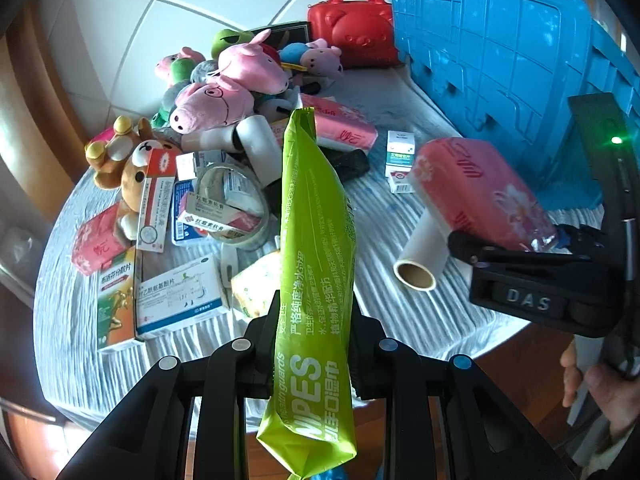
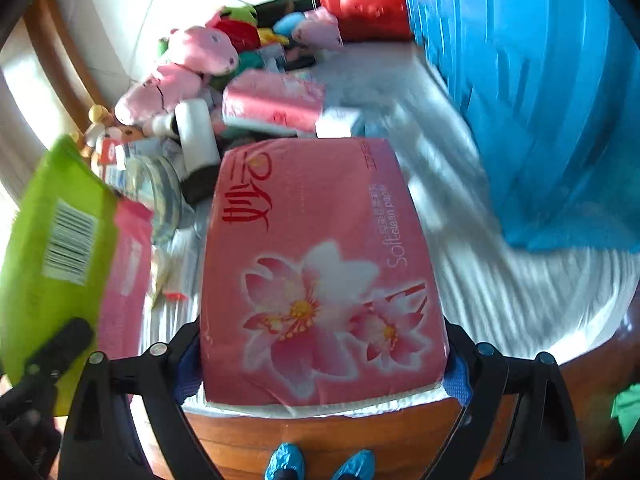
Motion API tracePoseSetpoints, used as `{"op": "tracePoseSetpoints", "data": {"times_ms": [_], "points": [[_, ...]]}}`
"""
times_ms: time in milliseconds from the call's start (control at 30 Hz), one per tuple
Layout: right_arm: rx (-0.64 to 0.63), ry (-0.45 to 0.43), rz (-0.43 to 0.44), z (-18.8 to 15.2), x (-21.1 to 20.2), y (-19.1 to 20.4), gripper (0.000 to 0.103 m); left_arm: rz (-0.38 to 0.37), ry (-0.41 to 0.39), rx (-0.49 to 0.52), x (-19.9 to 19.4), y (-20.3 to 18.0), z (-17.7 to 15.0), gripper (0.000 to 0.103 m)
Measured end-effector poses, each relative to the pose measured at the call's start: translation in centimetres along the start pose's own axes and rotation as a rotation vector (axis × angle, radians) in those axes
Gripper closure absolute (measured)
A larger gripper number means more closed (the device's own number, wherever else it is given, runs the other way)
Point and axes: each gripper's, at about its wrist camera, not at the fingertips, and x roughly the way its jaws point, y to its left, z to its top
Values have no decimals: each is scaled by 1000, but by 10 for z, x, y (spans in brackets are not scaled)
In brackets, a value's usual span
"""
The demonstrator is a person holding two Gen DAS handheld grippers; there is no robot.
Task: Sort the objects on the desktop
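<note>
Currently the left gripper (image 1: 314,344) is clamped narrow on a green wet-wipe pack (image 1: 314,248) held edge-on above the near side of the table (image 1: 400,320); the pack reads "WIPES" and "health guards", with a barcode on its other face. To its right, the right gripper (image 2: 320,364) has its jaws set wide against both sides of a pink tissue pack (image 2: 320,264) printed with flowers, red Chinese brush characters and "Soft clean paper"; its housing carries the letters "DAS". Both packs are held off the striped cloth. On the table, a cardboard-core roll (image 1: 420,256) lies right of centre, white medicine boxes (image 1: 176,300) with Chinese text lie at near left, pink pig plush toys (image 1: 216,104) are heaped at far left, and a blue crate (image 1: 500,60) stands at far right beside a red bear case (image 1: 356,28).
</note>
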Motion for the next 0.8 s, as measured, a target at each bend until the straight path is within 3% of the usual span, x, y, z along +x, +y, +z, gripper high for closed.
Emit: {"op": "tracePoseSetpoints", "data": {"times_ms": [167, 300, 467, 567, 800], "points": [[-20, 26, -59, -13, -15, -20, 10, -14, 3, -22, -3, -17, 0, 77], [-17, 43, -46, -24, -23, -34, 10, -19, -8, -25, -12, -37, 0, 77], [-40, 4, -44, -28, -47, -49, 11, -26, -21, -24, -21, -61, -2, 77], [-56, 33, -66, -31, -40, -57, 13, -28, -8, -14, -20, -72, -7, 77], [-53, 5, -50, -33, -38, -61, 14, -43, 27, 13, -12, -80, -23, 78]]}}
